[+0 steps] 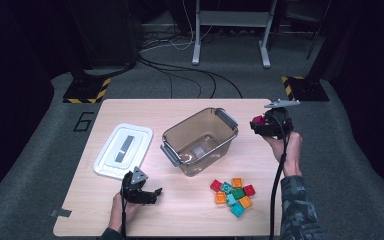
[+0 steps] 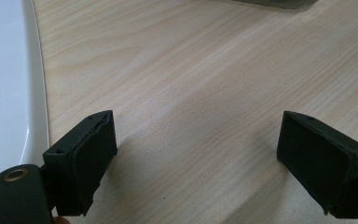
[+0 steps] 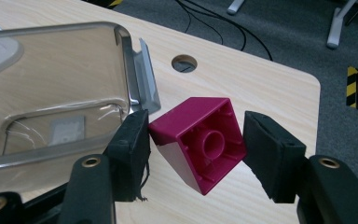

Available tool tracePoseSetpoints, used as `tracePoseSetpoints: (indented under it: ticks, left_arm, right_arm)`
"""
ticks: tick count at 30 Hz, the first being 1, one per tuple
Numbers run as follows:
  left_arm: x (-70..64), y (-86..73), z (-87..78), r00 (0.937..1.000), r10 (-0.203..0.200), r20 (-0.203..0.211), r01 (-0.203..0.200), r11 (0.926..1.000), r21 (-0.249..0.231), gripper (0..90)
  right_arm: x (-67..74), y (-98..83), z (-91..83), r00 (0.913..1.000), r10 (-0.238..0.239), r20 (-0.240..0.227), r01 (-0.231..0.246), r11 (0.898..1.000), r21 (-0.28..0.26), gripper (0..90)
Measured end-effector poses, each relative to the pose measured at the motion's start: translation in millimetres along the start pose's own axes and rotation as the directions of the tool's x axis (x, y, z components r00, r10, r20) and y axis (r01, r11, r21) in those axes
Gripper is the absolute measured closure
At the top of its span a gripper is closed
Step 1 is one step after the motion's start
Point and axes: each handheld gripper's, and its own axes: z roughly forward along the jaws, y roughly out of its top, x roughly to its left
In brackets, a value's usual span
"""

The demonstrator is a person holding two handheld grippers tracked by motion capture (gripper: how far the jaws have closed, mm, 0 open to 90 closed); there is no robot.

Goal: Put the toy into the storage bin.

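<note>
My right gripper holds a dark pink block tight between its two black jaws — the block is tilted, and I can see its hollow underside. It hangs above the table, just beside the corner of the clear box. My left gripper rests low over the bare wood with its jaws wide apart — nothing is in them. The white lid lies close by it. More colored blocks sit in a little pile near the box.
</note>
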Motion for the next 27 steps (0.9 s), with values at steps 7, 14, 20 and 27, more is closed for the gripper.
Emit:
tracePoseSetpoints:
  ticks: [7,14,20,27]
  left_arm:
    - [0.1,0.0,0.0,1.0000,0.002,0.001,-0.002,1.0000,0.001,11.6]
    - [0.2,0.1,0.0,1.0000,0.002,0.001,-0.002,1.0000,0.001,11.5]
    - [0.0,0.0,0.0,1.0000,0.000,0.000,0.000,1.0000,0.000,11.5]
    - [0.2,0.1,0.1,1.0000,0.001,-0.001,-0.001,1.0000,-0.001,11.5]
  right_arm:
    - [9.7,13.3,2.7,0.9995,-0.027,-0.017,0.027,1.000,-0.012,41.6]
    - [23.8,18.1,13.2,0.9981,-0.039,-0.047,0.038,0.999,-0.008,41.6]
    - [34.9,21.6,24.1,0.9959,-0.047,-0.078,0.048,0.999,0.004,41.6]
    - [49.5,25.8,35.3,0.9923,-0.069,-0.103,0.070,0.997,0.013,41.6]
